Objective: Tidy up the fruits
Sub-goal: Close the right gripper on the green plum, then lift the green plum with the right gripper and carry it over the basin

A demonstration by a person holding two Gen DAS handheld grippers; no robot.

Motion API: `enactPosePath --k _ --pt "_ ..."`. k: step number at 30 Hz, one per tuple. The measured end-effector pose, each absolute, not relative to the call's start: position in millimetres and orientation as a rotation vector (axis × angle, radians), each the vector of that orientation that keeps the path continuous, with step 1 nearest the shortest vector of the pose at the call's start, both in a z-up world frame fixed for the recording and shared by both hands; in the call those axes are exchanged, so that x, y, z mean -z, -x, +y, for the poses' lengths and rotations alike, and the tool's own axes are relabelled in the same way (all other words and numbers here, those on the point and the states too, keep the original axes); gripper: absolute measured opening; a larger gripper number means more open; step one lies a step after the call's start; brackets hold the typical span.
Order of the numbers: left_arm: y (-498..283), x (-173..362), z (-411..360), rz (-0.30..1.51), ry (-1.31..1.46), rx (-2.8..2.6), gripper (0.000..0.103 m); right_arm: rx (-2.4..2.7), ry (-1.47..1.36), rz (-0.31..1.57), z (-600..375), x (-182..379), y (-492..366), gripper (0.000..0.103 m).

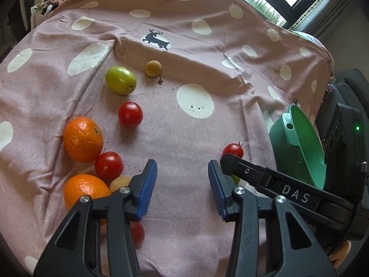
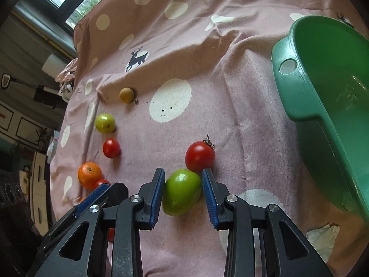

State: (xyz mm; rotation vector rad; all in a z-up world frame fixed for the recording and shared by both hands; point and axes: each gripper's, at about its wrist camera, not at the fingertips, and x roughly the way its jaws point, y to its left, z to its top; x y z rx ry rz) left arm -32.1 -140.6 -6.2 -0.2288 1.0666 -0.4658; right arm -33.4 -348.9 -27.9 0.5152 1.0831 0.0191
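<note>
The right gripper (image 2: 183, 185) is clamping a green fruit (image 2: 181, 192) between its blue pads, the fruit still sitting low over the pink spotted cloth (image 2: 242, 124). A stemmed tomato (image 2: 200, 155) is touching that fruit's far side. The green basin (image 2: 306, 106) is tilting at the right, well apart from the held fruit, and the part of its inside that is showing is holding nothing.

The left gripper (image 1: 182, 182) is hovering with its pads apart over bare cloth, gripping nothing.

Out to the left the rest is lying loose: two oranges (image 1: 83, 139), a tomato (image 1: 109, 165) touching the nearer-to-centre orange, a pale small fruit (image 1: 121, 183) just behind the left finger, another tomato (image 1: 130, 114), a second green fruit (image 1: 120, 80), and a small tan fruit (image 1: 153, 68) farthest off. One more red fruit is peeking out under the left gripper's frame.

As a judgement, the sorting is barely starting: one fruit is being grasped, none is visibly in the basin, and nearly all the fruit is waiting on the cloth.
</note>
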Motion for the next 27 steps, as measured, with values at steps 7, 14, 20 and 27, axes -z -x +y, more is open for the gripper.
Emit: enactPosePath --k 7,14,20,27 --pt "34 13 -155 1.112 0.237 0.541 0.045 -0.038 -0.581 1.088 -356 31 34 0.035" --pt "39 17 -171 1.108 0.222 0.591 0.035 -0.031 -0.586 1.086 -359 32 33 0.035" --pt "39 20 -172 1.146 0.256 0.637 0.033 -0.046 -0.628 1.090 -366 35 33 0.035" --pt "45 27 -185 1.167 0.224 0.652 0.029 -0.051 -0.627 1.094 -363 35 34 0.036"
